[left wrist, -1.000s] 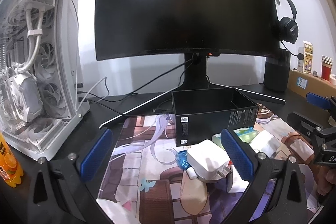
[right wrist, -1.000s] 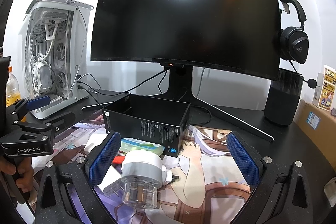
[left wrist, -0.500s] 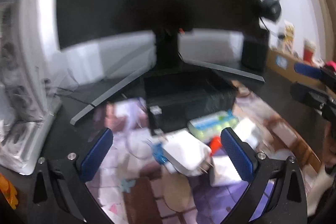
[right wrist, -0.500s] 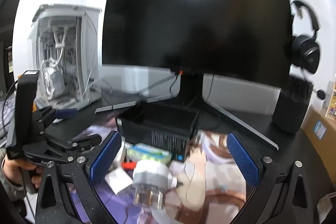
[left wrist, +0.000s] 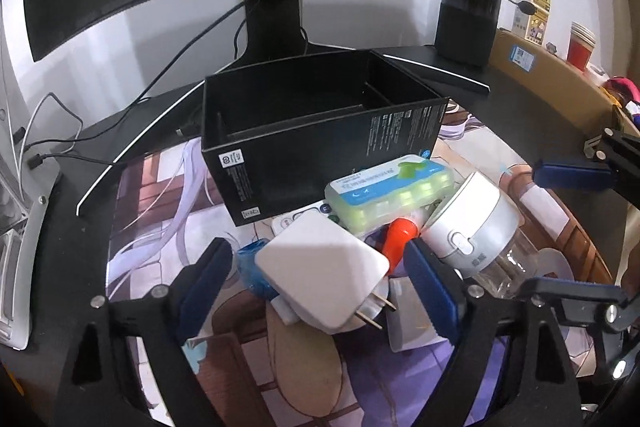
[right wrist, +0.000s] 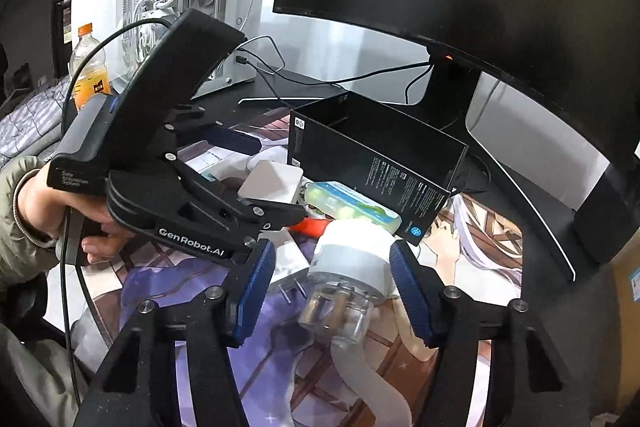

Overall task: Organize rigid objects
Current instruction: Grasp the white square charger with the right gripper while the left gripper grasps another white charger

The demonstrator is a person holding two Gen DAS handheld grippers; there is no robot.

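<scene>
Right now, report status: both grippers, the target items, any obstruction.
Left gripper open, straddling the white charger. Right gripper open around the white-capped jar. Black box empty, green pill case against its front.

Box (left wrist: pixel 320 131): black, with white print on its sides. Charger (left wrist: pixel 320 267): plain white; case (left wrist: pixel 390 191): translucent green with a blue-and-white label; jar (left wrist: pixel 474 227): white cap over clear glass; tube (left wrist: pixel 398 241): orange-red. Mat (left wrist: pixel 160 187): anime print in purple, brown and cream; gripper pads (right wrist: pixel 254 287): blue on black frames.
</scene>
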